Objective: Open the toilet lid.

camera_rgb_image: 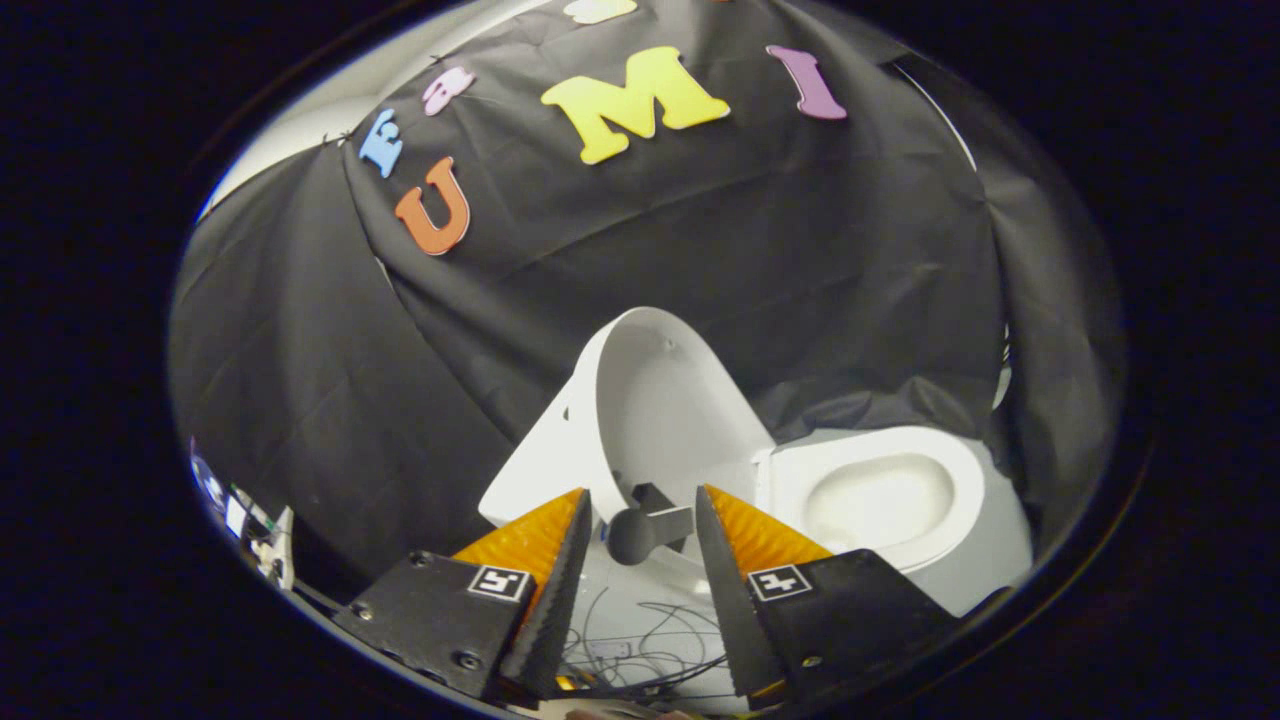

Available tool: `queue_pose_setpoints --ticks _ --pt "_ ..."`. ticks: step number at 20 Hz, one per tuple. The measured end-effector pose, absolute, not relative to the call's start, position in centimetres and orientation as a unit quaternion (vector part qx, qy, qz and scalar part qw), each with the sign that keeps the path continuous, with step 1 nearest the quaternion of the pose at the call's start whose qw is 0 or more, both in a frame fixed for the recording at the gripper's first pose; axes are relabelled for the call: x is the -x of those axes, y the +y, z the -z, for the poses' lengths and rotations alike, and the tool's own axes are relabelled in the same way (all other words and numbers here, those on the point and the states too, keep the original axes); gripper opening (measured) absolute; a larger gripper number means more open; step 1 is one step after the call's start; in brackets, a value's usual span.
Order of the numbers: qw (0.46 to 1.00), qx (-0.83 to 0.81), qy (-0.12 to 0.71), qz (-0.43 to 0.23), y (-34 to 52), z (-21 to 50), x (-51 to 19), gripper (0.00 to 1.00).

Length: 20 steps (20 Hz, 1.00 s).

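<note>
My gripper (640, 520) is spread open, holding nothing. The toilet lid (655, 400) stands raised at frame centre, just beyond my fingers; it looks like rigid, smooth, light plastic, best taken by its rim.

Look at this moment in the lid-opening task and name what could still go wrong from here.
1. The toilet lid stands raised, but tilted rather than clearly resting back; if it is not past its balance point, it may fall onto the seat.
2. The gripper is open, its fingers either side of a dark knob with no visible grip; a careless withdrawal could snag it and tug the lid.
3. Loose cables beneath the fingers might catch.
</note>
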<state>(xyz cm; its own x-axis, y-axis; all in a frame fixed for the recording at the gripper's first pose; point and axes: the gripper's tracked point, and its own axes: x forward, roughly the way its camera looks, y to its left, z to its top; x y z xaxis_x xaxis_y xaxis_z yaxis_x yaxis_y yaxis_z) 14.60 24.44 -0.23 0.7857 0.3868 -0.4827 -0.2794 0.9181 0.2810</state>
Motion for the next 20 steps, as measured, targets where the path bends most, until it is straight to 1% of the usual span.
queue_pose_setpoints --ticks 2,3,5,6,9,13,16,20 --pt "0.950 -0.081 0.252 -0.168 22.2 -0.9 -13.7 0.69" --pt "0.954 -0.075 0.241 -0.164 21.2 -1.5 -13.1 0.69" --pt "0.959 -0.069 0.227 -0.152 19.0 -2.2 -12.1 0.81" --pt "0.962 -0.067 0.224 -0.143 17.6 -2.3 -11.5 0.91" --pt "0.970 -0.059 0.200 -0.124 14.1 -3.5 -9.4 0.91" --pt "0.984 -0.032 0.142 -0.099 10.2 -5.9 -6.4 0.91" --pt "0.990 -0.021 0.110 -0.081 7.6 -6.6 -4.6 1.00" --pt "0.995 -0.023 0.071 -0.064 4.9 -7.0 -2.7 0.99"
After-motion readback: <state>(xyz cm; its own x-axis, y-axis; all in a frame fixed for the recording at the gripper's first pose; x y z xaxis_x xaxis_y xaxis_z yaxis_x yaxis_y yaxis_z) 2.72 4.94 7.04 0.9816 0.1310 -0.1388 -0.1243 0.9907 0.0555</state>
